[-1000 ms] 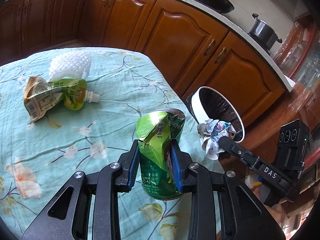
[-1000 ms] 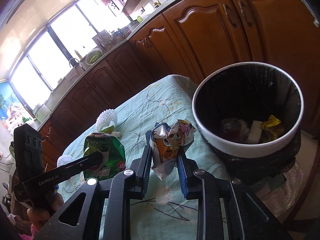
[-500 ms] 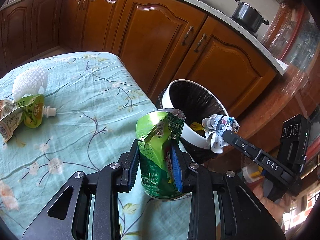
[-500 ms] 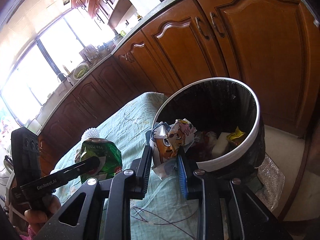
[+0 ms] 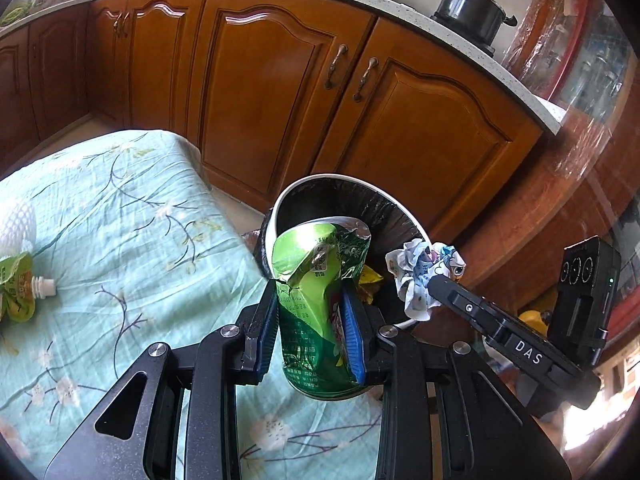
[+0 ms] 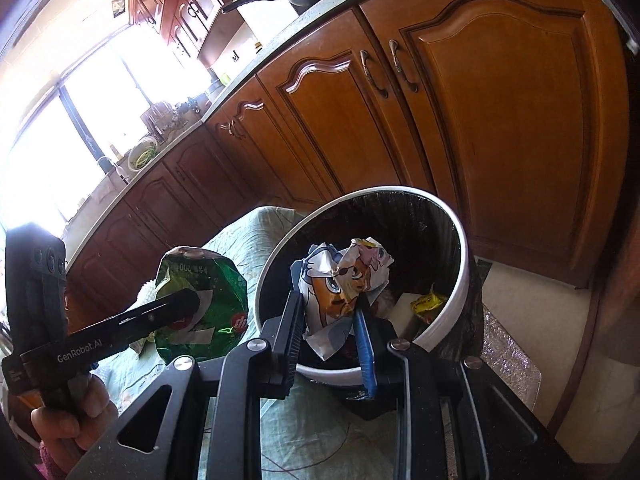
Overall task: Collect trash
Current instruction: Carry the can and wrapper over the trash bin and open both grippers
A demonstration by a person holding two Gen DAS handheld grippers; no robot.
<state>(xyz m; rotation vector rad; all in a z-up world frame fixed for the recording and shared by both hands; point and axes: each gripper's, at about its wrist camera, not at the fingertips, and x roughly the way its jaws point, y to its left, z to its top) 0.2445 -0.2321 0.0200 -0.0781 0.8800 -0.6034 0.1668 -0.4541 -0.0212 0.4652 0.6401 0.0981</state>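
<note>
Left wrist view: the left gripper (image 5: 312, 324) is seen pinching a crumpled green foil snack bag (image 5: 316, 304) between its blue-padded fingers (image 5: 354, 336); the bag is held upright in the air at the edge of the pale green floral tablecloth (image 5: 120, 216), just in front of the round white bin with a black liner (image 5: 348, 188). A green spouted drink pouch (image 5: 18, 292) and a white foam net sleeve (image 5: 16, 220) are noted lying on the cloth at far left, well apart from the bin. A dark lidded pot (image 5: 470, 10) is recorded on the counter above the brown wooden cabinets (image 5: 280, 80).

Right wrist view: the right gripper (image 6: 332, 320) is seen clamped on a crumpled white cartoon-print wrapper (image 6: 340, 284), held over the open mouth of the bin (image 6: 456, 304). Yellow and white scraps (image 6: 424, 306) are visible at the bin's bottom. The left gripper (image 6: 188, 304) with its green bag (image 6: 208, 296) is seen beside the bin's rim, above the table.
</note>
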